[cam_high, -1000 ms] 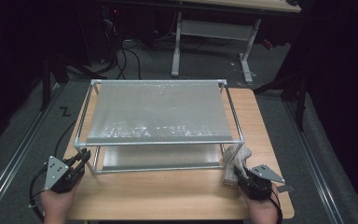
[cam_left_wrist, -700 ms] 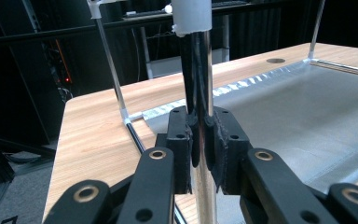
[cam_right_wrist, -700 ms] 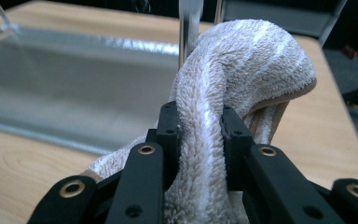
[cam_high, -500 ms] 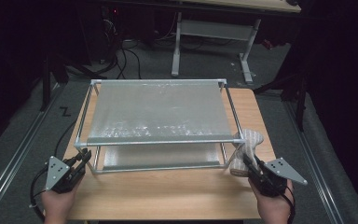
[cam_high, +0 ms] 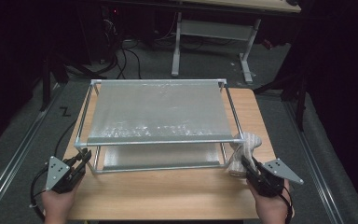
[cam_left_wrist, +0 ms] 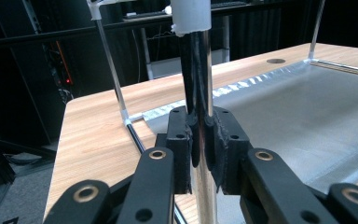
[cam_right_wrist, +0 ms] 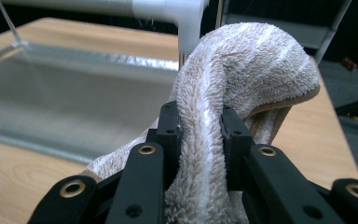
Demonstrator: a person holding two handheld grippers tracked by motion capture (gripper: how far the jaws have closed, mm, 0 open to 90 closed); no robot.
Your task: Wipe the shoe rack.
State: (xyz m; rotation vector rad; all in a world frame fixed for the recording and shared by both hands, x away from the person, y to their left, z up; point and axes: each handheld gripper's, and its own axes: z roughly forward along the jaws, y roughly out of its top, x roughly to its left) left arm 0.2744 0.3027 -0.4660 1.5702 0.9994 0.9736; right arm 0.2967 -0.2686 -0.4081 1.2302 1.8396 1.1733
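A two-shelf metal rack [cam_high: 158, 140] with chrome posts stands on the wooden table [cam_high: 168, 196]. My left gripper [cam_high: 82, 157] is at the rack's front left corner. In the left gripper view its pads [cam_left_wrist: 182, 140] are shut on the upright chrome post [cam_left_wrist: 203, 74]. At the rack's front right corner my right gripper [cam_high: 245, 164] is shut on a beige terry towel [cam_high: 245, 145]. The towel hangs bunched over the jaws beside the corner post. In the right gripper view the towel [cam_right_wrist: 242, 60] rises between the pads [cam_right_wrist: 170, 130] and folds over in front of the rack's white corner joint [cam_right_wrist: 186, 18].
The lower shelf [cam_left_wrist: 298, 98] is a grey metal sheet. Bare wood runs along the table's front edge. Behind the table stand a white desk frame [cam_high: 214, 32] and cables [cam_high: 121, 56] on the floor. A floor rail [cam_high: 14, 154] runs along the left.
My right gripper has lifted with the towel, which now hangs higher beside the rack's front right post. The left gripper stays clamped on its post.
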